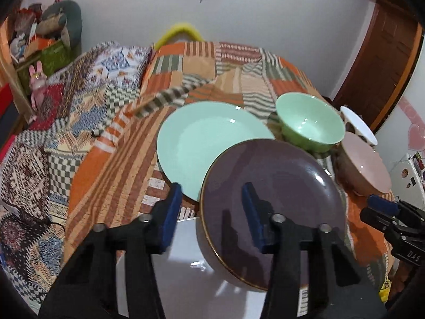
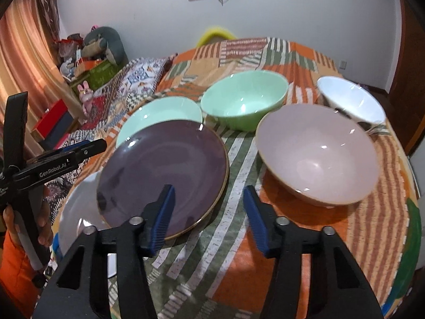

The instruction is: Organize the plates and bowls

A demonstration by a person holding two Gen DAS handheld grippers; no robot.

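Observation:
A purple plate [image 1: 273, 207] [image 2: 162, 175] with a gold rim rests tilted, overlapping a white plate [image 1: 186, 273] [image 2: 77, 210] and a mint plate [image 1: 209, 143] [image 2: 159, 117]. A green bowl [image 1: 310, 125] [image 2: 244, 103], a pink bowl [image 1: 366, 170] [image 2: 318, 154] and a white bowl [image 1: 358, 125] [image 2: 350, 101] stand to the right. My left gripper [image 1: 212, 212] is open, its jaws either side of the purple plate's left rim. My right gripper [image 2: 209, 218] is open and empty over the cloth, between the purple plate and the pink bowl.
A patchwork cloth [image 2: 265, 265] covers the round table [image 1: 111, 164]. Cluttered shelves and boxes [image 1: 39, 47] stand at the far left, a wooden door [image 1: 385, 53] at the right. The left gripper shows in the right wrist view [image 2: 90, 146], the right one in the left wrist view [image 1: 382, 207].

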